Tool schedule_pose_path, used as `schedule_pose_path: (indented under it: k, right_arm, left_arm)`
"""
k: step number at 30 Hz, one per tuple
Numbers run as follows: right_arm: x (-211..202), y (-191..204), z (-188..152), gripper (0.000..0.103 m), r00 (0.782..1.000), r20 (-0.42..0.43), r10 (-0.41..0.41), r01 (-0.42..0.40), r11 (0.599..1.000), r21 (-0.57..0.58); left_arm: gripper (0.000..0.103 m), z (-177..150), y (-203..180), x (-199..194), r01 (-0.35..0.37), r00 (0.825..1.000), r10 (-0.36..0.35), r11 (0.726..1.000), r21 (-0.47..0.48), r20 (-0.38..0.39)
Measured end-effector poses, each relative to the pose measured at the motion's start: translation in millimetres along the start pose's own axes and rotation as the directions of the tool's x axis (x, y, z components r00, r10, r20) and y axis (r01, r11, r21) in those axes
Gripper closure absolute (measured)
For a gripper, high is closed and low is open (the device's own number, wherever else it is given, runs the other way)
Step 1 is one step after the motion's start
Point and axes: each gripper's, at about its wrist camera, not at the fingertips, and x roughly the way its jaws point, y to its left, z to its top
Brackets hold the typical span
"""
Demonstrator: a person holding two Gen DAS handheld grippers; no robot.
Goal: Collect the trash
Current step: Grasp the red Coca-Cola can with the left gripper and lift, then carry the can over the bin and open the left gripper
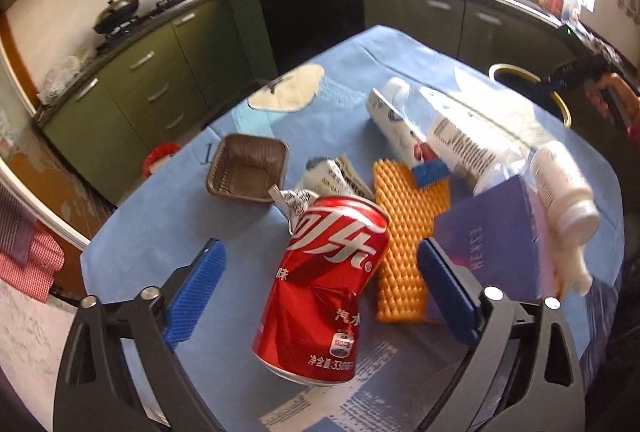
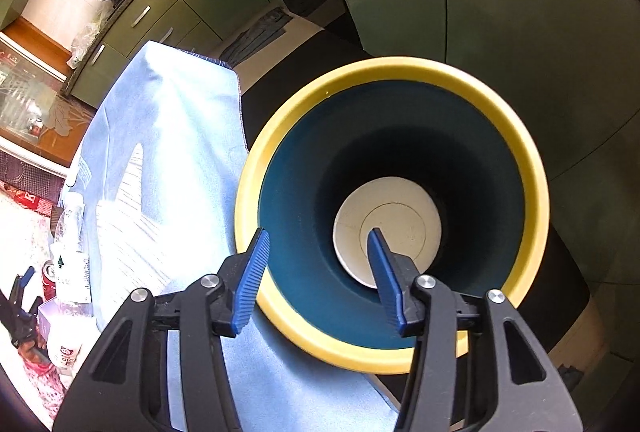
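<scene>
- The left gripper (image 1: 320, 272) hangs over the blue-clothed tabletop (image 1: 168, 224) with its jaws spread wide on either side of a dented red cola can (image 1: 324, 296); neither blue pad touches the can.
- The can lies on its side at lower centre of the left wrist view, its base toward the camera.
- Just right of the can lies an orange dimpled snack tray (image 1: 404, 244), with a purple box (image 1: 496, 252) at its far right side.
- Behind the can sit crumpled printed wrappers (image 1: 332, 180) and, to the upper left, an empty brown plastic tray (image 1: 248, 168).
- At right of centre lie a white paper cup (image 1: 394, 124) on its side, a clear plastic bottle (image 1: 468, 144) and a white bottle (image 1: 564, 188) resting on the box.
- The right gripper (image 2: 318, 252) is held above a dark-blue trash bin with a yellow rim (image 2: 532, 168), jaws spread with nothing between them.
- A white paper cup in the bin (image 2: 400, 216) lies at the bottom.
- The tablecloth's hanging edge (image 2: 168, 136) is just left of the bin.
</scene>
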Motion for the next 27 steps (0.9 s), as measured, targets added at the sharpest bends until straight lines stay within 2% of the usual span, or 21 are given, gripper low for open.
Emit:
schedule_pose_path:
  k: [2, 6, 13, 20, 23, 27]
  right_arm:
    - [6.4, 4.8, 5.6, 0.054, 1.000, -0.009, 0.002, -0.002, 1.000, -0.006]
    - [7.3, 2.3, 6.3, 0.054, 1.000, -0.014, 0.008, -0.008, 1.000, -0.012]
    - [10.8, 0.8, 4.6, 0.054, 1.000, -0.020, 0.020, -0.020, 1.000, -0.021]
    - [11.1, -0.5, 5.3, 0.054, 0.999, -0.023, 0.039, -0.039, 0.999, -0.030]
    - [7.6, 1.3, 5.7, 0.054, 0.998, -0.015, 0.053, -0.054, 0.998, -0.041]
    - [-0.2, 3.6, 4.5, 0.054, 0.997, 0.010, 0.076, -0.075, 0.995, -0.062]
  left_arm:
    - [0.020, -2.2, -0.1, 8.7, 0.013, 0.999, -0.013, 1.000, 0.023, -0.032]
    - [0.027, -7.7, -0.2, 28.1, 0.032, 0.994, -0.026, 0.998, 0.056, -0.104]
    - [0.047, -18.3, 4.8, 47.9, 0.082, 0.983, -0.075, 0.996, 0.033, -0.170]
    - [0.048, -23.6, 10.5, 37.4, 0.074, 0.989, -0.079, 0.996, -0.048, -0.126]
    - [0.048, -16.8, 12.3, 14.3, 0.039, 0.996, -0.045, 0.995, -0.088, -0.073]
    - [0.048, 4.9, 0.6, -24.1, -0.016, 1.000, 0.016, 0.995, -0.096, -0.005]
